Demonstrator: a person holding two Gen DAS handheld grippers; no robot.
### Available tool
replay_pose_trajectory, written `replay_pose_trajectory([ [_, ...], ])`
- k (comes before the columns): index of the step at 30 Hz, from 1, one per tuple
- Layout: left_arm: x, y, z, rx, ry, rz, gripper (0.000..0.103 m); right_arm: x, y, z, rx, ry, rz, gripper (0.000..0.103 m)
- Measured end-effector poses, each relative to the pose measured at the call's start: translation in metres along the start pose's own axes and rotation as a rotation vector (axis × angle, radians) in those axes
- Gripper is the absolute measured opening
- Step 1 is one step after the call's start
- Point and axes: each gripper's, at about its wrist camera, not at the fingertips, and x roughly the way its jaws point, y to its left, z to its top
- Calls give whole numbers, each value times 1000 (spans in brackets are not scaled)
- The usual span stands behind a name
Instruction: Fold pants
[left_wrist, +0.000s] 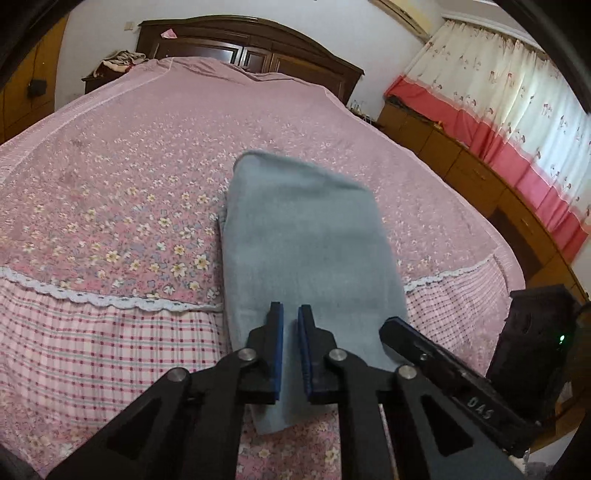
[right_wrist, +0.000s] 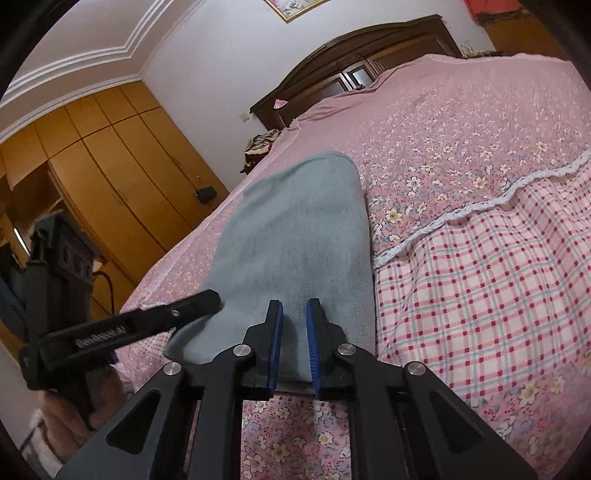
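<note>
Evidently the fold is well along: the pants (left_wrist: 306, 251) lie as a narrow blue-grey strip on the bed (left_wrist: 122, 177), doubled over, with the rounded far end toward the headboard (left_wrist: 255, 48) and the near end under both tools.

On the left, the left gripper (left_wrist: 290, 314) hangs just over the near end of the strip, its jaws a little apart, with cloth visible through the gap and nothing pinched. To its right, the right gripper (right_wrist: 294, 310) sits over the same end, likewise slightly parted and holding nothing; whether either one touches the cloth I cannot tell.

To do this step well, I would take both near corners squarely, catching every layer, and carry them together toward the far end so the edges meet evenly. The two tools should move level, or the strip will skew.

The cloth looks soft, matte and fairly thick, perhaps light denim, so it should hold a crease but resist a tight one. The bedspread is thin cotton, flowered pink with a checked border and a white lace trim (left_wrist: 110, 299); it may drag and wrinkle underneath.
</note>
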Motion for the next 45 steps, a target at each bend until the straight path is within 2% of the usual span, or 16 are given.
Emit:
replay_pose_trajectory([
  [4, -28, -25, -8, 87, -84, 48, 11, 6, 9, 3, 0, 1, -4, 14],
  [7, -16, -37, -14, 161, -55, 78, 10, 6, 9, 3, -9, -1, -6, 14],
  [9, -2, -35, -20, 155, -19, 96, 10, 9, 12, 2, -29, 9, -21, 14],
  [16, 5, -19, -26, 81, -28, 23, 10, 14, 23, -7, -83, 0, -63, 13],
  [24, 1, -21, -36, 120, -99, 31, 11, 20, 32, -9, -111, 14, -95, 13],
  [30, -4, -28, -30, 134, -108, 17, 21, 18, 46, -3, -117, 11, -119, 14],
  [31, -10, -33, -27, 144, -122, 24, 33, 16, 50, 0, -126, 8, -119, 18],
  [32, -15, -36, -25, 155, -135, 27, 44, 13, 57, 4, -156, 13, -124, 32],
  [33, -24, -41, -24, 172, -162, 55, 64, 8, 63, 7, -180, 5, -156, 34],
  [34, -30, -44, -23, 187, -190, 101, 76, 3, 69, 10, -207, -11, -195, 44],
  [35, -36, -46, -22, 199, -212, 126, 81, -7, 75, 14, -236, -37, -222, 58],
  [37, -58, -47, -22, 215, -273, 122, 93, -25, 82, 18, -255, -68, -228, 79],
  [38, -66, -47, -21, 220, -287, 112, 95, -35, 84, 20, -265, -79, -218, 89],
  [40, -84, -49, -23, 237, -318, 113, 99, -54, 89, 20, -287, -101, -223, 102],
  [42, -103, -52, -28, 269, -338, 122, 102, -72, 94, 17, -316, -110, -246, 103],
  [45, -114, -53, -40, 298, -320, 107, 103, -89, 100, 10, -351, -99, -262, 103],
])
